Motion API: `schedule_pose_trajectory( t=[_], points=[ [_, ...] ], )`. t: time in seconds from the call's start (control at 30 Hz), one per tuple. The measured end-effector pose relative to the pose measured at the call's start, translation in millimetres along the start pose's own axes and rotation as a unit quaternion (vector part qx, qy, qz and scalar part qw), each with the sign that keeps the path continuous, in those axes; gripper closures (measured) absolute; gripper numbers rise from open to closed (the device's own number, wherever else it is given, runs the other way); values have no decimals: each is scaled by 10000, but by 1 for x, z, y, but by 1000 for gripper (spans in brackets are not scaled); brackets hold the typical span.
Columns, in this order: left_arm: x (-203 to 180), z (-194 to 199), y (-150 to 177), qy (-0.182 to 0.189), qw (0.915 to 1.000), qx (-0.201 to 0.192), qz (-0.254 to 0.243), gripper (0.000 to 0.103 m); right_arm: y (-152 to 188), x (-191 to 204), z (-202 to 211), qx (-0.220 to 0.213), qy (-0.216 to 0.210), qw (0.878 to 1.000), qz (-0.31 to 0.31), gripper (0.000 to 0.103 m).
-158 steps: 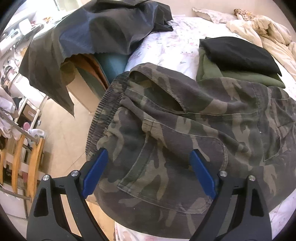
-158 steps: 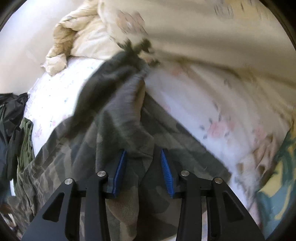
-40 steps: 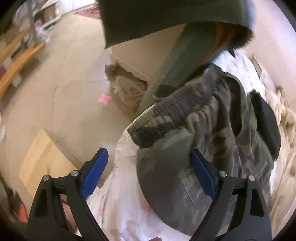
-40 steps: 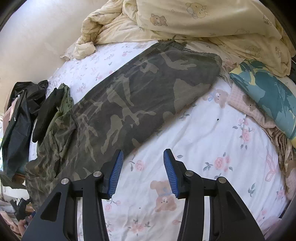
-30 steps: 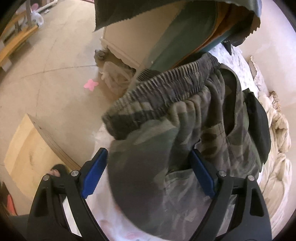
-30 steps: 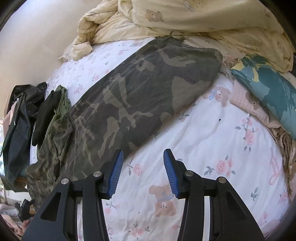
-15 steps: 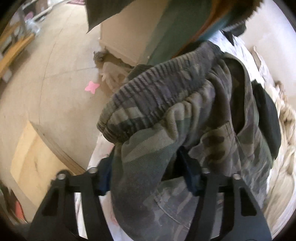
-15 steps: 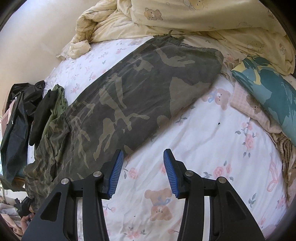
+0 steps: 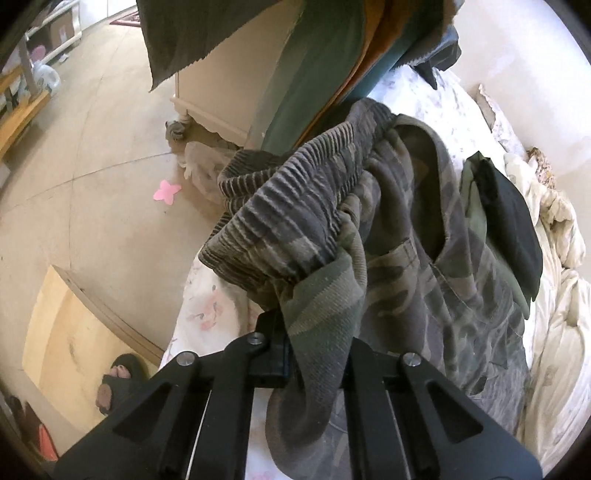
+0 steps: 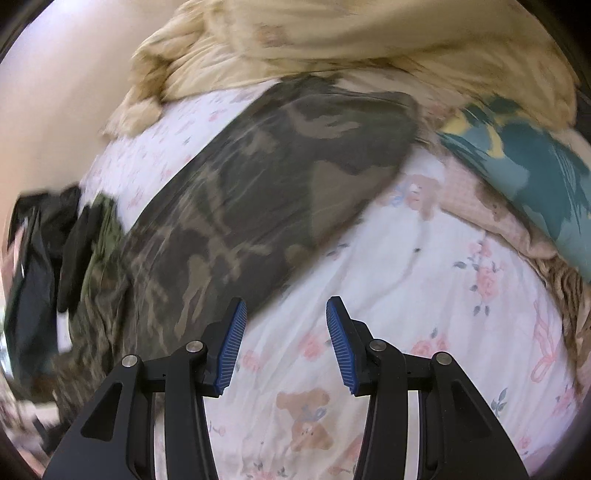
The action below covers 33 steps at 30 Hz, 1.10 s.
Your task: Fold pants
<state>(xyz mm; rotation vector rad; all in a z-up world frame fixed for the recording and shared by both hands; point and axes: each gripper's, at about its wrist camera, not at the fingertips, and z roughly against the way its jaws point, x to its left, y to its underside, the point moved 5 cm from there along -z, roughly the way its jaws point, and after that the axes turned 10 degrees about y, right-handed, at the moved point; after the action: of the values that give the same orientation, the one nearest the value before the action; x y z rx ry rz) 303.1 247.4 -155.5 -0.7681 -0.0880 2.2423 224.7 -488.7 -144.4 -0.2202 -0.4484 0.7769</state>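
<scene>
The camouflage pants (image 9: 402,266) lie on a flowered bed sheet (image 10: 424,266), their ribbed waistband (image 9: 288,206) bunched at the bed's edge. My left gripper (image 9: 317,354) is shut on a fold of the pants just below the waistband, and the cloth hides its pads. In the right wrist view the legs of the pants (image 10: 266,192) stretch flat across the bed toward the top right. My right gripper (image 10: 282,343) stands open above the bare sheet, close to the lower edge of the pants, with nothing between its fingers.
Folded black and green clothes (image 9: 509,221) lie beyond the pants. A cream duvet (image 10: 369,40) and a teal pillow (image 10: 524,155) crowd the bed's far side. Dark cloths (image 9: 221,26) hang over a cabinet. Below are the floor, a wooden board (image 9: 62,343) and a person's foot (image 9: 118,380).
My left gripper has shut on the pants near the waistband and lifted the cloth a little. The right gripper has drifted over the sheet, and its view is now blurred.
</scene>
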Motion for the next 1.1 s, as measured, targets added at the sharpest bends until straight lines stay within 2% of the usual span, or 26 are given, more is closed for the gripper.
schedule_pose_trajectory(
  t=[0.1,0.17,0.2,0.23,0.37,0.47,0.6,0.67,0.8,0.87,0.9,0.93,0.97,1.0,1.1],
  points=[
    [0,3,0,-28,10000,-36,-53,99,-11,-19,-7,89,-253,9984,-503,56],
    [-2,5,0,-41,10000,-62,-6,99,-16,-30,-18,284,-521,9943,-887,47],
    [-2,6,0,-53,10000,-81,-14,99,-17,-34,-23,354,-580,9920,-1060,39],
    [-3,6,-1,-70,9999,-92,-29,99,-19,-40,-30,386,-588,9896,-1255,37],
    [-5,6,1,-188,9997,-137,-78,99,-34,-37,-50,361,-530,9916,-1120,37],
    [-7,5,1,-265,9994,-175,-130,100,-52,-27,-59,146,-665,9937,-888,37],
    [-10,4,0,-365,9989,-220,-182,100,-73,-29,-77,16,-931,9905,-1015,39],
    [-9,5,-2,-382,9988,-239,-168,100,-83,-35,-86,-122,-966,9885,-1156,45],
    [-6,1,-5,-479,9983,-262,-180,100,-102,-45,-98,-287,-1183,9823,-1424,48],
    [-6,0,-6,-476,9983,-308,-167,100,-112,-47,-100,-332,-1158,9814,-1492,54],
    [-7,1,-8,-396,9984,-385,-150,100,-115,-48,-101,-341,-1066,9823,-1503,70],
    [-8,3,-9,-274,9984,-475,-117,101,-116,-49,-105,-304,-908,9852,-1421,91],
    [-9,11,-11,-4,9974,-715,-56,101,-117,-48,-105,-299,-882,9868,-1322,92],
    [-13,19,-14,105,9956,-917,-138,101,-119,-46,-102,-330,-858,9885,-1203,96],
    [-18,36,-17,191,9938,-1077,-180,102,-124,-39,-79,-565,-906,9874,-1167,97]
  ],
)
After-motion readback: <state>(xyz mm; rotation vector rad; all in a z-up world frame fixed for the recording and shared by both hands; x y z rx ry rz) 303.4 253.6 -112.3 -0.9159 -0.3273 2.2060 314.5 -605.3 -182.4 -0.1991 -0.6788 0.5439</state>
